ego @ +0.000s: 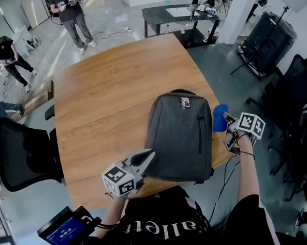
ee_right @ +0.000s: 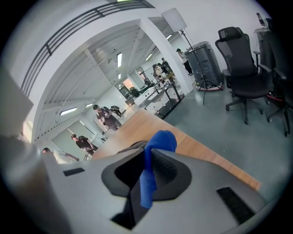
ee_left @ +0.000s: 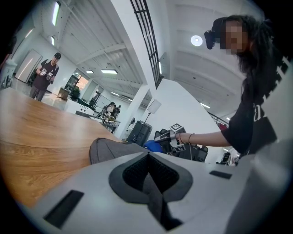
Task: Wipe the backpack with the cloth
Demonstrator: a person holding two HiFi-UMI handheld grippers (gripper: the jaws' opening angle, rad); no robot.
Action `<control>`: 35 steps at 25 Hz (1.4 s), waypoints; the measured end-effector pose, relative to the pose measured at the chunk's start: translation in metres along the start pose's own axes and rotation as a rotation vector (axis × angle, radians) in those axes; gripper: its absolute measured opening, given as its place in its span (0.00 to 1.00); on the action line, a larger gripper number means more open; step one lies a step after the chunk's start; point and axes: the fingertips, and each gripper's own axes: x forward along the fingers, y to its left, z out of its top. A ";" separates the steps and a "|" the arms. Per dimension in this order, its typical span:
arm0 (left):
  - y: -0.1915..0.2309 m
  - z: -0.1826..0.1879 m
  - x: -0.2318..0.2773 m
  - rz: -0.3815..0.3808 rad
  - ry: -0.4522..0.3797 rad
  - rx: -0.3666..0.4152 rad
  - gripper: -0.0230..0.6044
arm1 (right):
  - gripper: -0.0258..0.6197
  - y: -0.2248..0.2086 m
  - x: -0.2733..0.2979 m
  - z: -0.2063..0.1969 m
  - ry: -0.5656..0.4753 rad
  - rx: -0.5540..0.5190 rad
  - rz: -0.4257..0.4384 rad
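Our right gripper [ego: 226,117] pinches the blue cloth [ego: 219,118] at the right of the frame, beside the grey backpack [ego: 180,136] at centre. Our left gripper [ego: 147,157], closed and empty, sits lower left. Unpinned, the backpack may slide under our wiping.

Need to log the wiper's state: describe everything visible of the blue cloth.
The cloth is blue, soft-looking fabric, bunched into a fold. The tongs of the right gripper are shut on it, its rounded end poking out past their tips. It is held beside the backpack, near the table edge.
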 end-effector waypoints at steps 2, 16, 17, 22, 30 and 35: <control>0.001 0.001 -0.001 0.000 -0.003 -0.001 0.04 | 0.13 0.018 0.008 0.009 -0.008 -0.018 0.029; 0.015 0.003 -0.003 0.032 0.025 0.057 0.04 | 0.13 0.206 0.140 -0.005 0.172 -0.228 0.288; 0.015 0.005 -0.002 0.032 0.022 0.061 0.04 | 0.13 0.216 0.149 -0.013 0.194 -0.246 0.298; 0.014 0.014 -0.001 0.023 0.014 0.075 0.04 | 0.13 0.246 0.179 -0.055 0.305 -0.306 0.312; -0.003 0.014 0.016 -0.028 0.049 0.092 0.04 | 0.13 0.218 0.179 -0.050 0.320 -0.283 0.271; -0.017 0.011 0.026 -0.071 0.082 0.109 0.04 | 0.13 0.165 0.159 -0.023 0.287 -0.259 0.199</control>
